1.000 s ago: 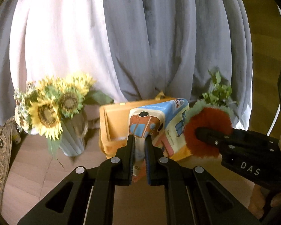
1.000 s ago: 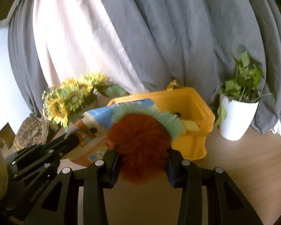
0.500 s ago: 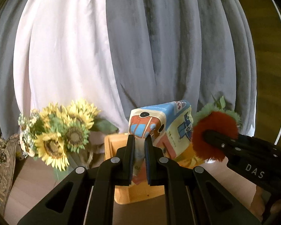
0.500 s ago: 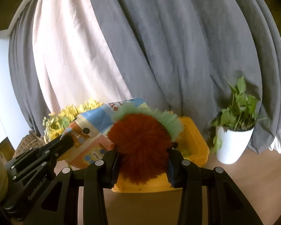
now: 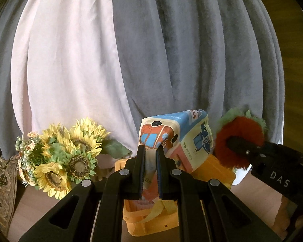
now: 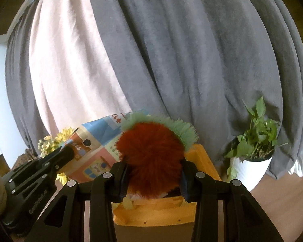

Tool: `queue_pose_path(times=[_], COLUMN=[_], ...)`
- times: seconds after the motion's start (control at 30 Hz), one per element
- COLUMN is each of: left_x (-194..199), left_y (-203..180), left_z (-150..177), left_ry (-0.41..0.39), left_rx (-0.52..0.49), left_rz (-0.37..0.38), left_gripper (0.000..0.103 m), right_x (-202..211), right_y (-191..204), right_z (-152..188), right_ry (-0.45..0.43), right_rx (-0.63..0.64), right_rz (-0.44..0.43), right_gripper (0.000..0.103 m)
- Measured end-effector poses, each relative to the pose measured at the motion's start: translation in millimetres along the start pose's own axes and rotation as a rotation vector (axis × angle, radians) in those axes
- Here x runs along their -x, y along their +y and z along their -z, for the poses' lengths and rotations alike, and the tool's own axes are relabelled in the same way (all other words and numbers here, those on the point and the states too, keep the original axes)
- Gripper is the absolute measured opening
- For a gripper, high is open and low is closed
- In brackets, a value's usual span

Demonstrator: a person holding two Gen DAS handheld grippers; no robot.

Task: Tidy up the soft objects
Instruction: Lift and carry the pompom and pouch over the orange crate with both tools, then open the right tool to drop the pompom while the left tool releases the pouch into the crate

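Above the yellow bin [image 5: 216, 171] we hold both toys aloft: our left gripper [image 5: 150, 151] is clamped on a corner of the printed cloth cube [image 5: 177, 135], and our right gripper [image 6: 152, 170] squeezes the red furry plush [image 6: 149, 151] just beside it.
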State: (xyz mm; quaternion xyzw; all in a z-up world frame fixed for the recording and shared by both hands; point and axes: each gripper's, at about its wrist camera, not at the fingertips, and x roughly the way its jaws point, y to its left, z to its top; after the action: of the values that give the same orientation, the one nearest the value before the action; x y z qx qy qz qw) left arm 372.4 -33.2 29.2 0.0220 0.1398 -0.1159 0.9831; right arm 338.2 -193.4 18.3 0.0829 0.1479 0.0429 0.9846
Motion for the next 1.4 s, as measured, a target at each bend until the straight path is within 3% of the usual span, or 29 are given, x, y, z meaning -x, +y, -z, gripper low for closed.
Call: queue_pose_path(times=[0.27,0.57,0.93,1.13,1.23,1.3,1.37,1.4], left_x=[-35.1,-74.6,-115.1,-137.0,-143.5,-142.3,-139.7,-137.0], left_y=[-2.8,-1.1,-2.1,-9.5,-11.4,-11.3,-11.0,-10.5], left_z=[2.3,17.7,44.3,59.8,65.1,65.7,65.3,64.7], left_ry=[0.034,0.111,0.221,0.321,0.357,0.362,0.350,0.339], left_rx=[-0.024,-0.043,-0.070,-0.116,-0.128,-0.125,-0.129,-0.127], left_rz=[-0.013,-0.008,0.029,0.044,0.044,0.036,0.023,0.012], left_gripper=[0.012,0.012,0.012,0.012,0.016,0.036,0.048,0.048], right_x=[-28.0,-74.2,-128.1,-152.1,-160.2,-164.8,-166.7,-167.5], right_y=[-10.2,-24.1,-37.3,-45.0,-48.2,-48.1,-47.3,-46.6], right_z=[-6.7,-1.0,18.7,32.2,37.9,41.2,43.1,43.6], right_ry=[0.014,0.090,0.217,0.306,0.347,0.371,0.382,0.388], right_rx=[0.001,-0.001,-0.010,-0.016,-0.026,-0.027,-0.025,-0.020], right_rz=[0.031,0.052,0.050,0.047,0.044,0.040,0.035,0.038], right_gripper=[0.041,0.041,0.042,0.042,0.045,0.045,0.050,0.058])
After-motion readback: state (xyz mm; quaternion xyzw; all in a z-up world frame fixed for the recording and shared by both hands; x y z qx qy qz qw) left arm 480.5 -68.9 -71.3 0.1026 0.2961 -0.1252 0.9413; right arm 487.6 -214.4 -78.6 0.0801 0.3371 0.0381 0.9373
